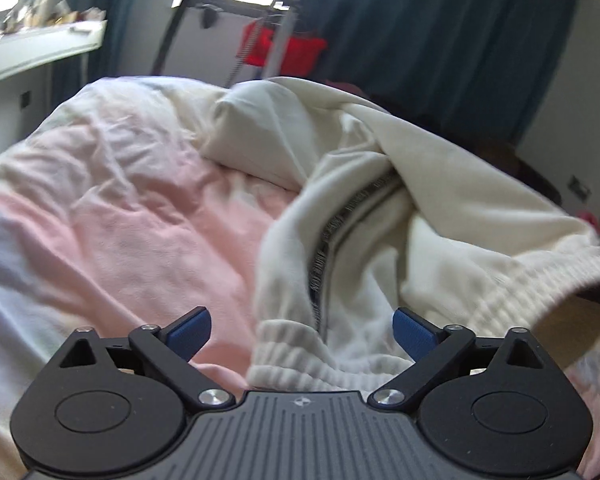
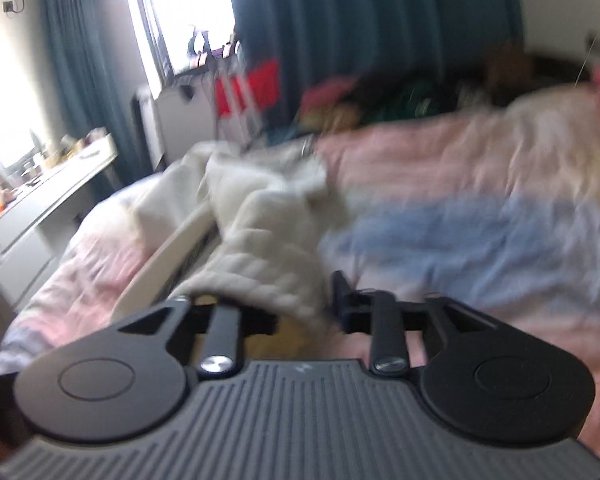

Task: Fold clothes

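Observation:
A cream zip-up jacket lies crumpled on a pink, white and blue duvet. Its dark zip runs down toward my left gripper. That gripper stands wide open, and the ribbed hem lies between the blue pads without being pressed. In the blurred right wrist view the jacket reaches back to my right gripper. A ribbed edge drapes over its left finger and hides it. The right finger stands just clear of the cloth, so the jaws are apart.
A white desk with small clutter stands left of the bed. Behind the bed are teal curtains, a bright window and a rack with something red. A heap of coloured things lies at the bed's far side.

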